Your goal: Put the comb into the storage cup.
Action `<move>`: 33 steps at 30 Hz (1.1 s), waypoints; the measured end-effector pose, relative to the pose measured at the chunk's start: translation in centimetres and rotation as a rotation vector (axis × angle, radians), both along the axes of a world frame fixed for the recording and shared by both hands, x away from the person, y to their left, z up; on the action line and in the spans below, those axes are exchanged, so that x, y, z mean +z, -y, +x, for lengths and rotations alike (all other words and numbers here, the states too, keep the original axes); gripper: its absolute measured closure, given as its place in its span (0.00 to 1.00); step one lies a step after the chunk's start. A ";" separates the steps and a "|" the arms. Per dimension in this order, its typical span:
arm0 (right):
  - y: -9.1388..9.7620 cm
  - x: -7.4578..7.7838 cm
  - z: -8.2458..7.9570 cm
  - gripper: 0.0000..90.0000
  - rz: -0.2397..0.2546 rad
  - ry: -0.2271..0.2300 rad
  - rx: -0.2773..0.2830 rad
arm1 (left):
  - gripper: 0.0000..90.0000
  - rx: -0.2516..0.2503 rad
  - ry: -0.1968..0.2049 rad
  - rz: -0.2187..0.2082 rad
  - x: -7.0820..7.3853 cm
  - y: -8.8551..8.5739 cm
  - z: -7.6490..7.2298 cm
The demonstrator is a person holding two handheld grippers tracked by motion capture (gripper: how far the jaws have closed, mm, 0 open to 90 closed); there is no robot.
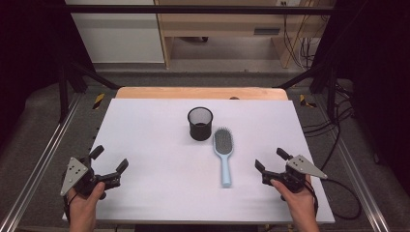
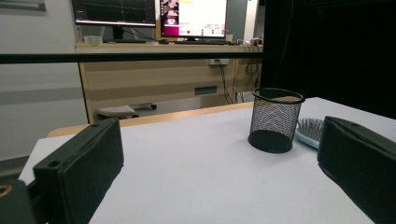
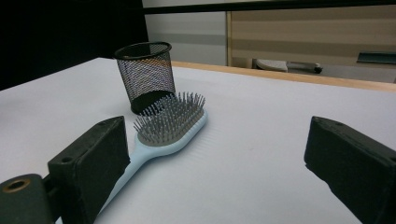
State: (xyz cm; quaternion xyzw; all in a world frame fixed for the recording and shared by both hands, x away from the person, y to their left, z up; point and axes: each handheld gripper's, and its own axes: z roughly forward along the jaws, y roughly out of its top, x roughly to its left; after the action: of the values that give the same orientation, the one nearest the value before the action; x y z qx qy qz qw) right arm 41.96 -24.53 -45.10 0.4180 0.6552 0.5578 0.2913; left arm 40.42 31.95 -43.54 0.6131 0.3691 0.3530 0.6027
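A: where's the hairbrush (image 1: 223, 153) sitting?

B: flat on the white surface (image 1: 154, 135), bristles up, handle toward 6 o'clock, just beside the mesh cup (image 1: 200, 123) at its 5 o'clock.

A: grippers?

B: left gripper (image 1: 109, 160) and right gripper (image 1: 270, 160) both wide open, empty, well apart from the brush.

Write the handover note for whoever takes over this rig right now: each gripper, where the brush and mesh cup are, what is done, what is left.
Left gripper: jaws open, empty, low over the near left of the white table.
Right gripper: jaws open, empty, near right, closest to the hairbrush.
Hairbrush: lies flat, bristles up, handle toward the person, just right of the cup.
Mesh cup: upright, mid-table, looks empty.
Done: nothing gripped or placed yet.
Left: probably grasp the brush by its handle with the right gripper and stand it in the cup.
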 end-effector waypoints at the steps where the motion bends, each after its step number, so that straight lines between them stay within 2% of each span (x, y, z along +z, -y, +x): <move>1: 0.0 0.0 0.0 0.07 0.001 0.000 -0.003 | 0.01 0.005 0.000 -0.007 0.0 -0.1 0.0; 4: 0.1 0.0 0.0 0.08 0.009 -0.002 -0.007 | 0.01 0.020 -0.001 -0.012 0.0 -0.2 0.1; 7: 0.2 0.0 -0.1 0.08 0.011 -0.003 -0.012 | 0.01 0.013 0.000 -0.007 0.0 -0.1 0.1; 11: 0.2 0.0 0.0 0.08 0.014 -0.009 -0.015 | 0.01 0.012 -0.003 0.010 -0.1 0.0 0.1; 12: 0.1 0.0 0.0 0.08 0.015 -0.010 -0.017 | 0.01 0.012 0.002 0.031 -0.1 0.1 0.2; 16: 0.1 0.2 -0.1 0.09 0.026 -0.014 -0.013 | 0.01 -0.005 0.001 0.055 -0.3 0.5 0.5; 19: -0.2 0.6 -0.2 0.10 0.050 -0.015 -0.020 | 0.01 -0.011 -0.014 0.029 -0.4 0.6 0.7; 23: -1.3 1.4 -0.4 0.12 0.029 -0.013 -0.010 | 0.01 -0.013 -0.022 0.046 -0.6 0.8 0.8; 25: -2.5 2.0 -0.3 0.13 0.023 -0.018 0.011 | 0.01 -0.017 -0.024 0.045 -0.6 0.8 0.8; 28: -4.1 2.7 0.1 0.14 0.007 -0.037 0.043 | 0.01 -0.015 -0.030 0.036 -0.7 0.7 1.0; 29: -4.1 2.7 0.1 0.14 0.007 -0.037 0.043 | 0.01 -0.011 -0.033 0.034 -0.7 0.6 1.0; 30: -5.2 3.1 0.5 0.14 -0.027 -0.052 0.054 | 0.01 -0.008 -0.036 0.029 -0.7 0.5 1.0; 33: -6.1 3.3 0.9 0.14 -0.026 -0.065 0.064 | 0.01 -0.007 -0.036 0.023 -0.7 0.4 1.0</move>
State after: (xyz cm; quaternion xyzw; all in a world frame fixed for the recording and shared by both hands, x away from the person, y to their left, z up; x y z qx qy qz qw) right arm 42.87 -18.39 -41.80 0.4108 0.6845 0.5446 0.2573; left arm 41.42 31.54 -44.25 0.6274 0.3740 0.3440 0.5901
